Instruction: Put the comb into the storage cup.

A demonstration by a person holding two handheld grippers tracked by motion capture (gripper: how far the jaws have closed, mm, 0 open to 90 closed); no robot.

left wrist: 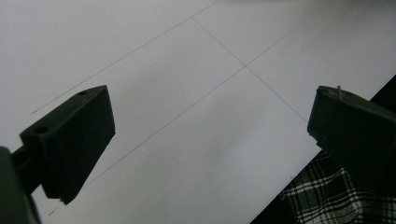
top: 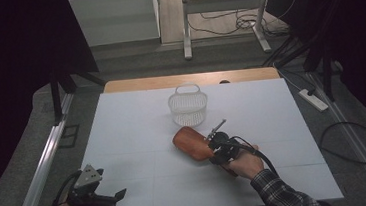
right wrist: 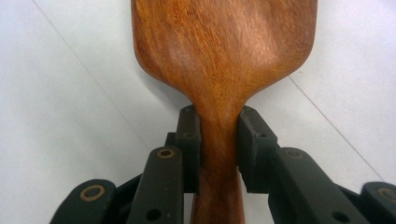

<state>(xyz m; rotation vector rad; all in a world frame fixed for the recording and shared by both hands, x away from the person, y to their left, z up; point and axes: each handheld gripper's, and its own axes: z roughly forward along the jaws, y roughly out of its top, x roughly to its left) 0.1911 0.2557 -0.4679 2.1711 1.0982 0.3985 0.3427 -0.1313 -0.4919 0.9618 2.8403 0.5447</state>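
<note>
Where the wooden spatula (right wrist: pixel 219 60) narrows from its broad blade into the handle, the right gripper (right wrist: pixel 219 140) has both pads pressed against the neck, gripping it, with the blade lying on the white table (top: pixel 139 137) near its middle and pointing to the far left. Just beyond the blade stands a white basket (top: pixel 188 106), apart from it. The left gripper (left wrist: pixel 205 135) sits at the near left corner of the table with its jaws wide apart and nothing between them.
</note>
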